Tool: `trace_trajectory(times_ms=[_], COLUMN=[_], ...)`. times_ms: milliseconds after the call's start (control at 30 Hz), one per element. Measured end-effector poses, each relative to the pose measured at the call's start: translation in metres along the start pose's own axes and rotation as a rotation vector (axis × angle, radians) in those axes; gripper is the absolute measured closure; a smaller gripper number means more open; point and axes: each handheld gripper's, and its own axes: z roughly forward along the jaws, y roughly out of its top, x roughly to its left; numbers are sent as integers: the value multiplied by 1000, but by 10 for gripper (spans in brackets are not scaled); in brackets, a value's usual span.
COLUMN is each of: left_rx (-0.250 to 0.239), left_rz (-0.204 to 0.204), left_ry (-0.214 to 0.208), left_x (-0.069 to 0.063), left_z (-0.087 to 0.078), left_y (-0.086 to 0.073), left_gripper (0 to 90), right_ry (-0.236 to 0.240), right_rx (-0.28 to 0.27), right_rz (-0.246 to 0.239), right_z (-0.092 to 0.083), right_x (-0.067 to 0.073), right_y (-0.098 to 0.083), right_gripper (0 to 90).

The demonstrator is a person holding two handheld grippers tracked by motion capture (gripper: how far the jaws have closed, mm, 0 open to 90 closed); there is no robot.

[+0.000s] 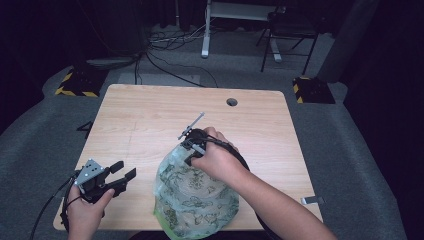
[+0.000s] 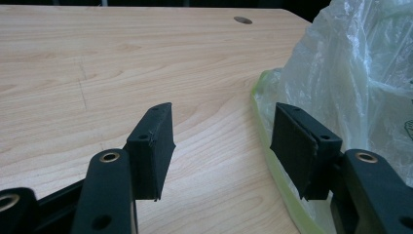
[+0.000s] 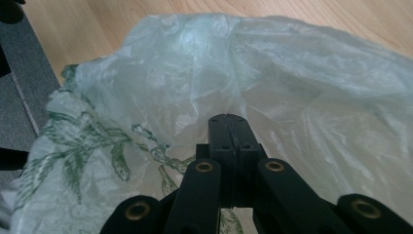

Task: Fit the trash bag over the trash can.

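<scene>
Thin plastic bag (image 1: 195,197) lies at the tabletop's (image 1: 150,115) six o'clock edge. The right gripper (image 3: 229,127), jaws together, hovers over it; left gripper (image 1: 122,173) jaws apart, empty. Next: probably pinching the film.

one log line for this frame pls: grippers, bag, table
left gripper: open, beside bag edge, nothing between jaws | right gripper: shut, at top of plastic bag, grip on film unclear | table: wooden

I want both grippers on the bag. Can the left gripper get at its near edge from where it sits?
Probably yes. The left gripper is open, and bare table lies between it and the bag edge just beside one jaw.
</scene>
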Motion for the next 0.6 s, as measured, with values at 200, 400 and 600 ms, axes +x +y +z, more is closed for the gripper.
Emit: trace_trajectory(times_ms=[200, 400, 600], left_rx=[1, 2, 5], left_rz=[1, -1, 3], left_ry=[-3, -7, -10], left_x=[0, -1, -2], left_z=[0, 2, 2], left_y=[0, -1, -1], left_gripper=[414, 420, 421], right_ry=[15, 33, 36], right_rx=[7, 14, 21], right_rz=[14, 19, 16], right_z=[13, 26, 36], right_x=[-1, -1, 2], right_y=[-3, -7, -9], right_gripper=[900, 900, 900])
